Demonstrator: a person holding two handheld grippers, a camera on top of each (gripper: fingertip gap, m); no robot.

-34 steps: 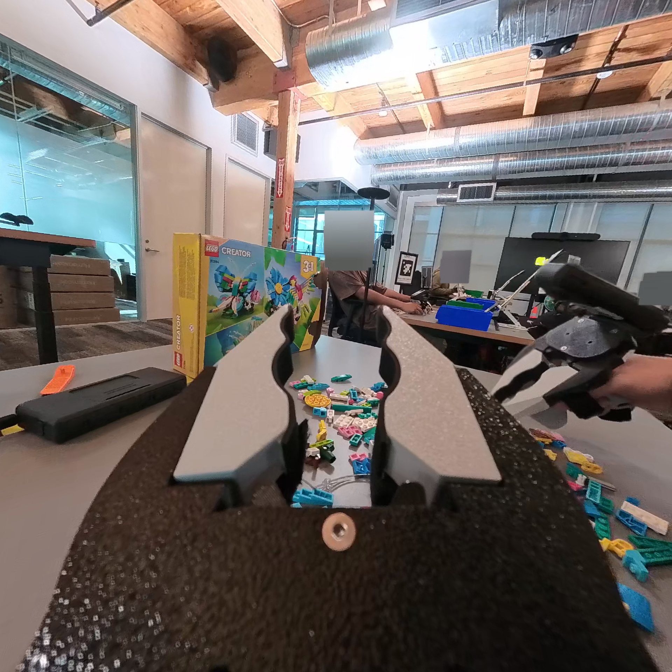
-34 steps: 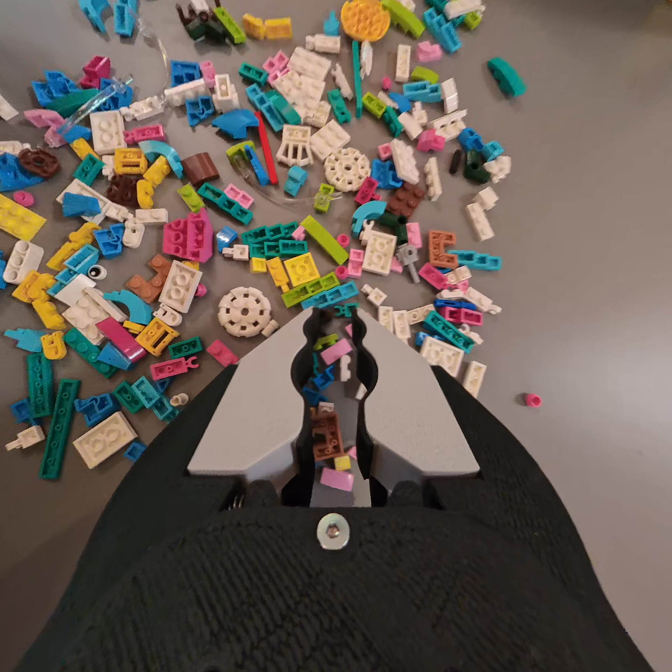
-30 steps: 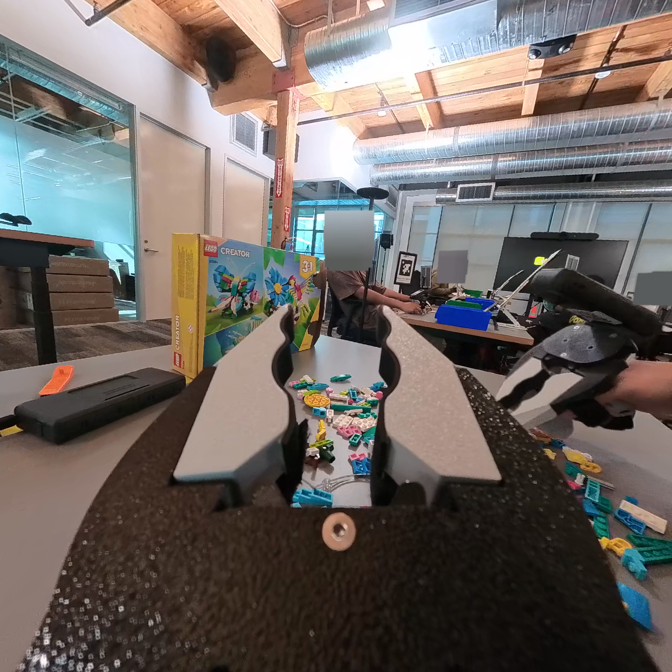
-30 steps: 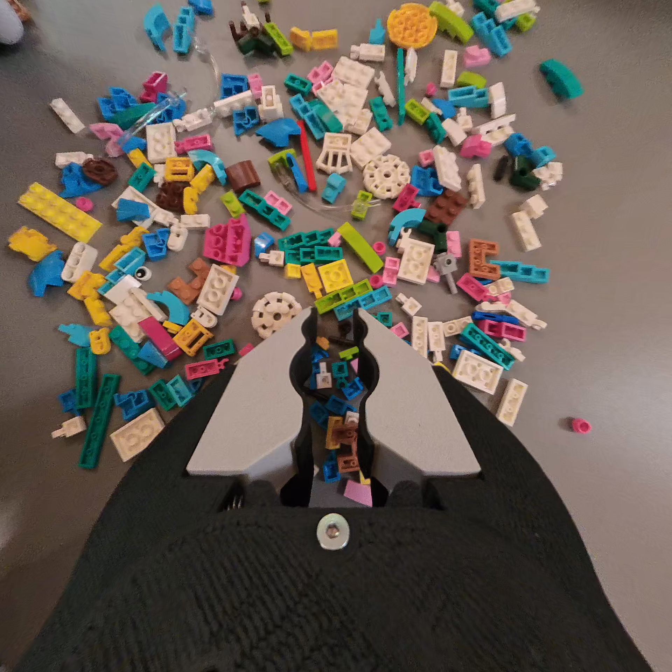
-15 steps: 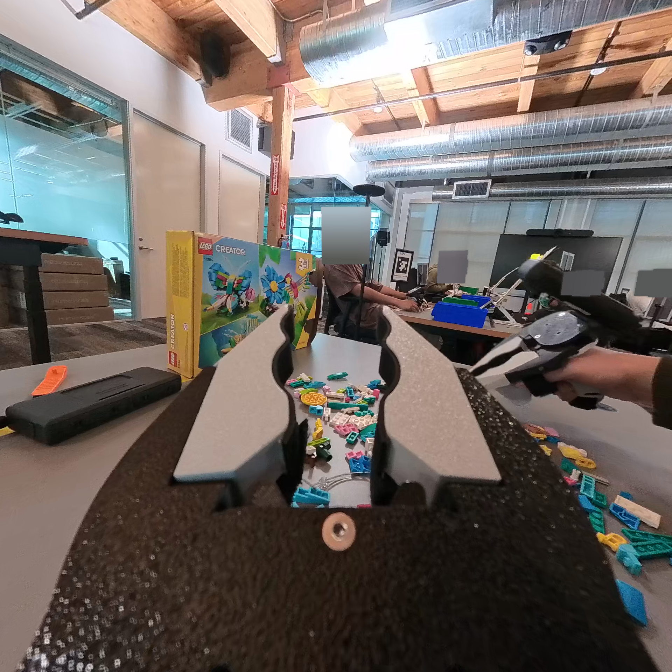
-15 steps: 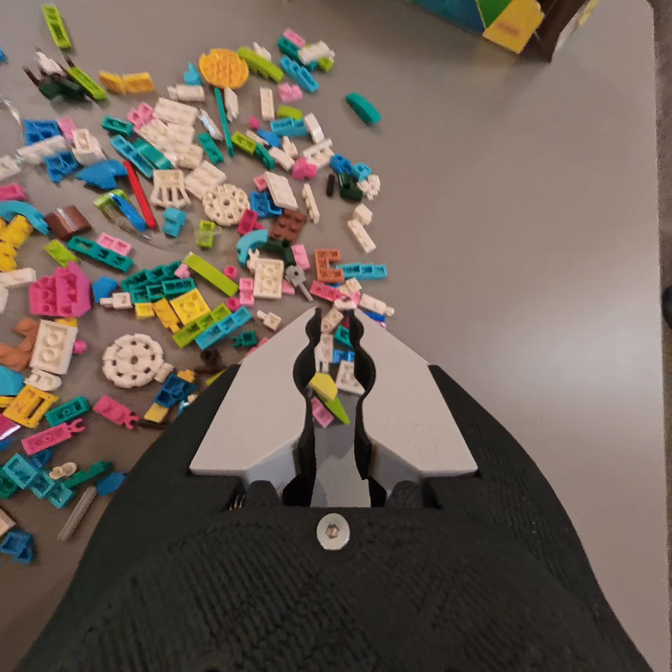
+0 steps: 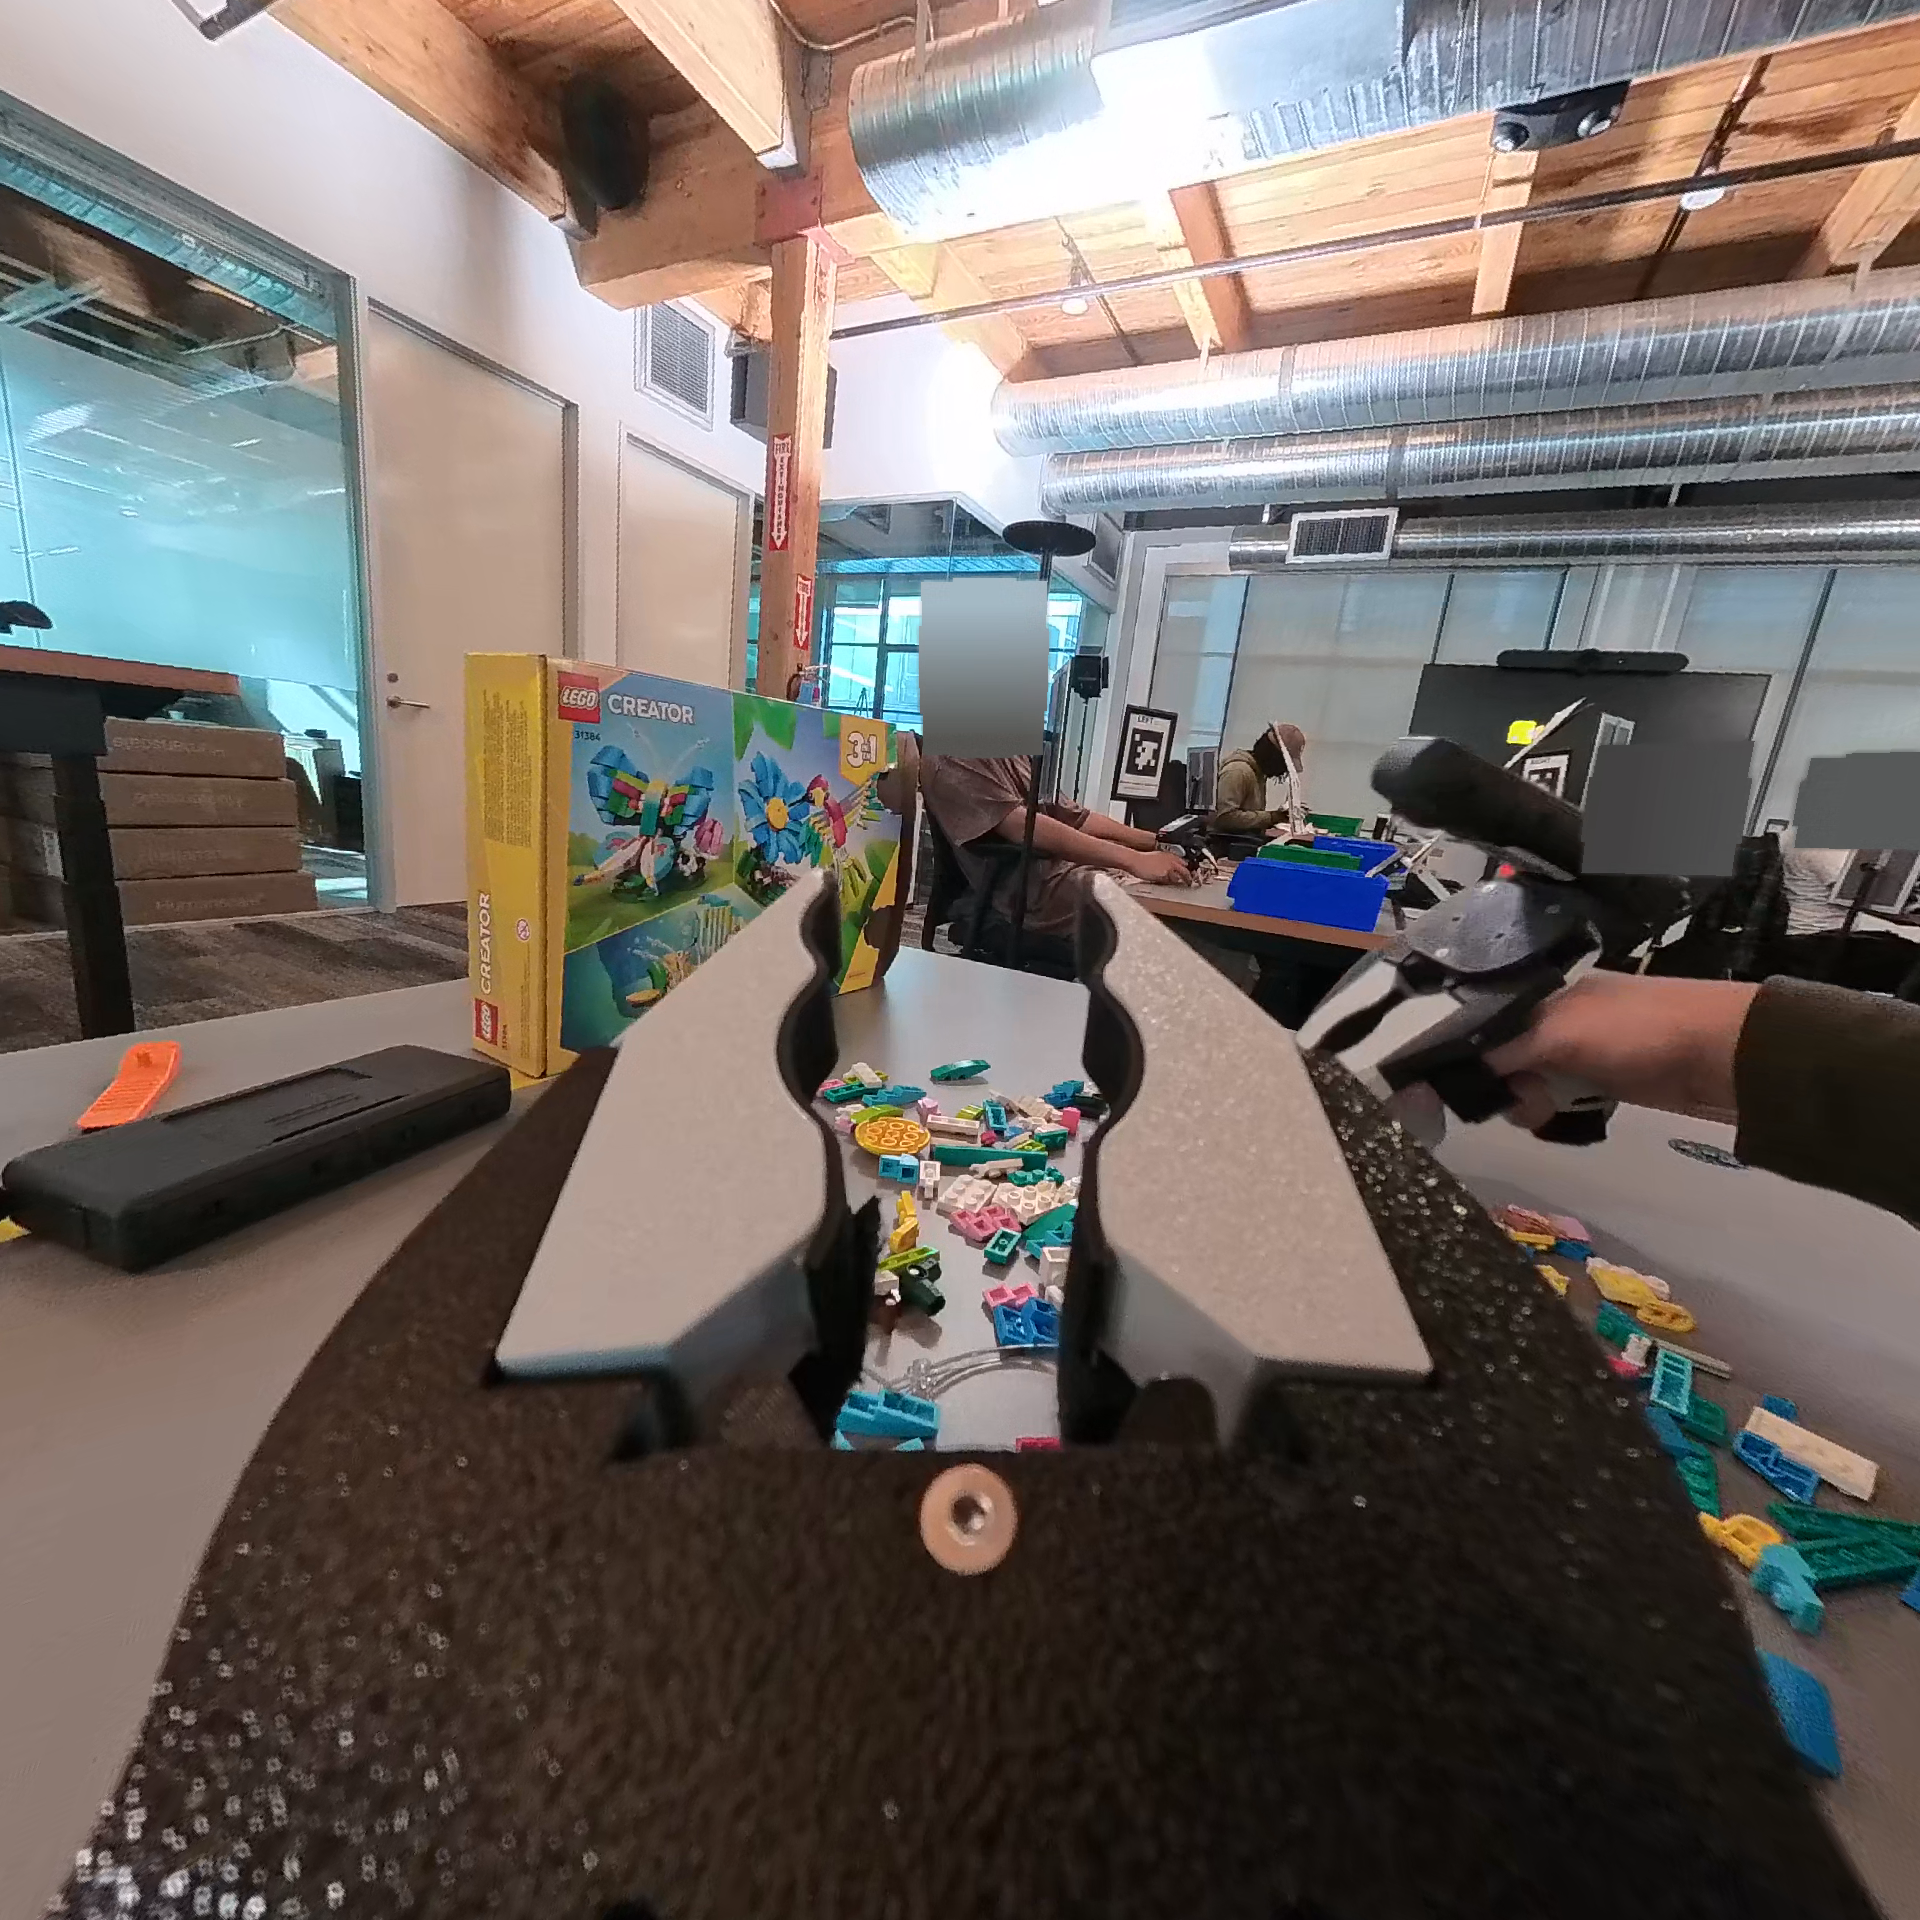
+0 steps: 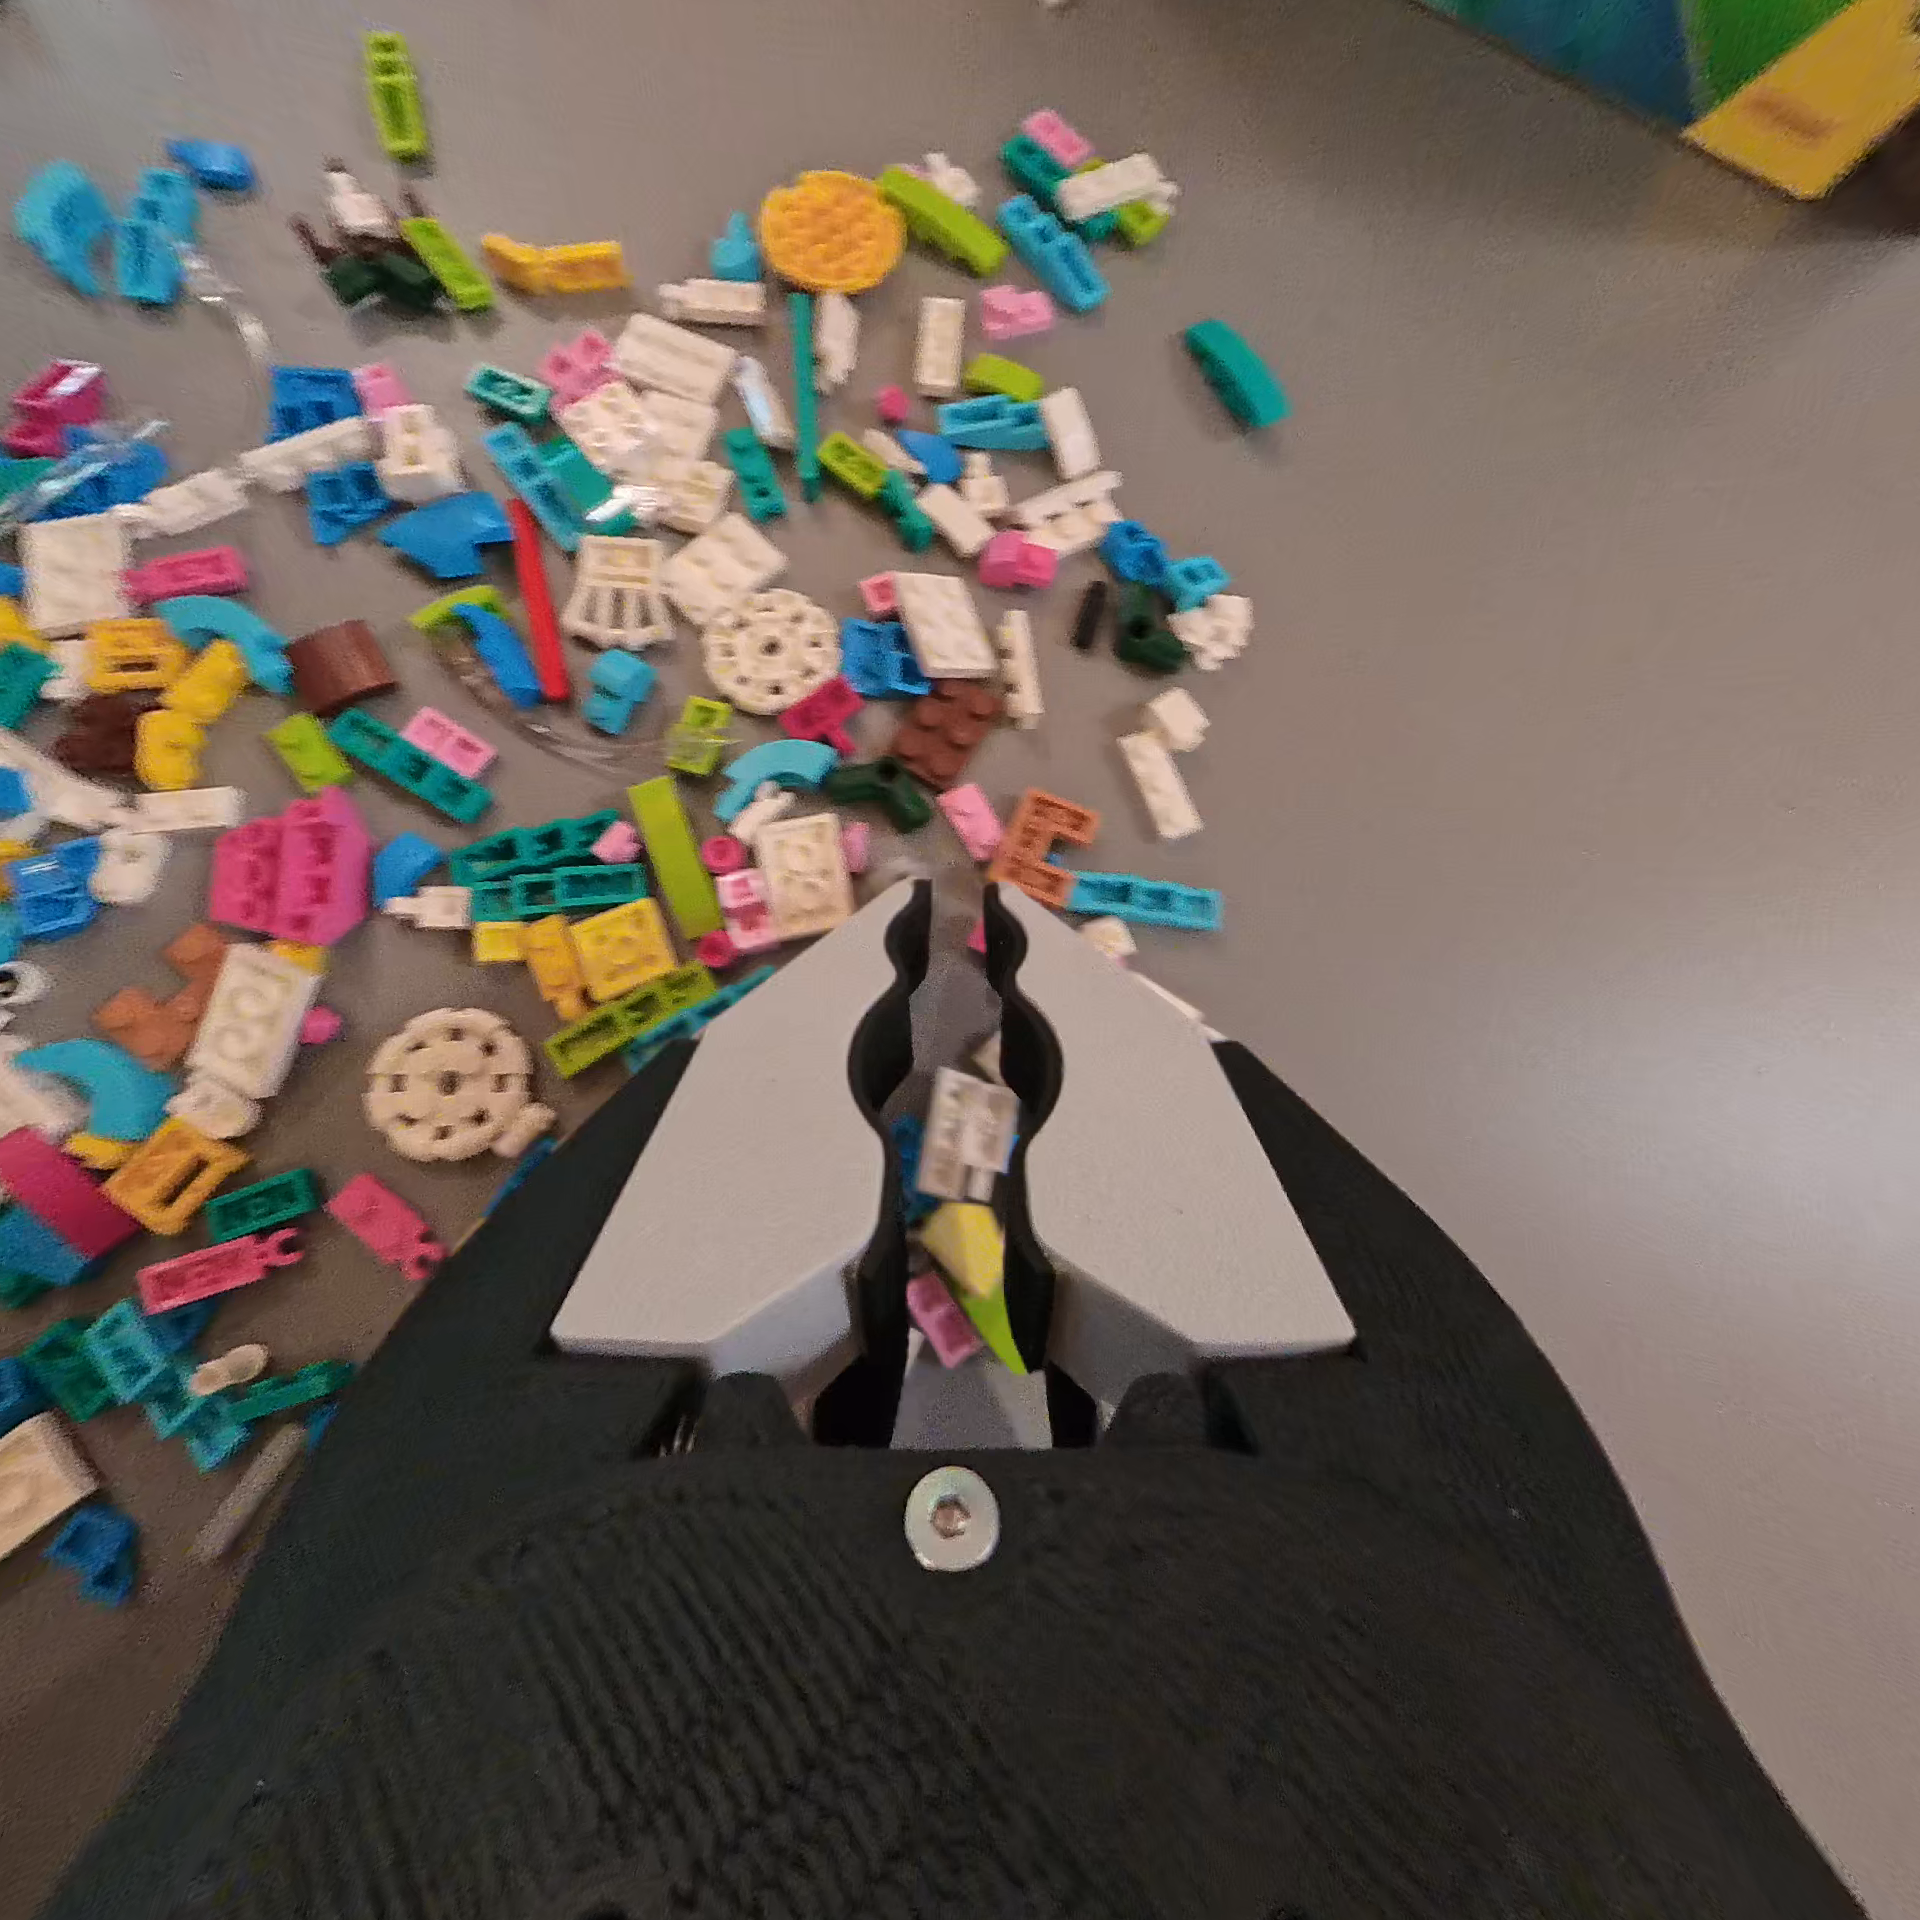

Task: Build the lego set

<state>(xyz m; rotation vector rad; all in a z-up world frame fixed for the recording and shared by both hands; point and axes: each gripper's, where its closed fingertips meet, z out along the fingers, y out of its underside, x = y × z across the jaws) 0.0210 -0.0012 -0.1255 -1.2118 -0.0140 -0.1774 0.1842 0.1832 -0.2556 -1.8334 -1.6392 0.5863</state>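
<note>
Many loose lego pieces (image 8: 769,649) in white, blue, teal, pink, yellow and lime lie spread over the grey table (image 8: 1558,727). They also show in the left wrist view (image 7: 977,1153). My right gripper (image 8: 956,891) hangs above the pile's right edge, near an orange L-shaped piece (image 8: 1044,842). Its jaws stand only a narrow gap apart and hold nothing. It also shows in the left wrist view (image 7: 1325,1029), held by a hand (image 7: 1621,1049). My left gripper (image 7: 961,894) is open and empty, low over the table, pointing at the pile.
The lego box (image 7: 675,831) stands upright behind the pile; its corner shows in the right wrist view (image 8: 1766,94). A black case (image 7: 260,1143) and an orange brick separator (image 7: 130,1086) lie at the left. People sit at desks beyond the table. Across from one pair of fingers to the other is roughly 30 centimetres.
My right gripper has swung from the middle of the pile to its right edge, and its jaws have narrowed. The left gripper has barely moved.
</note>
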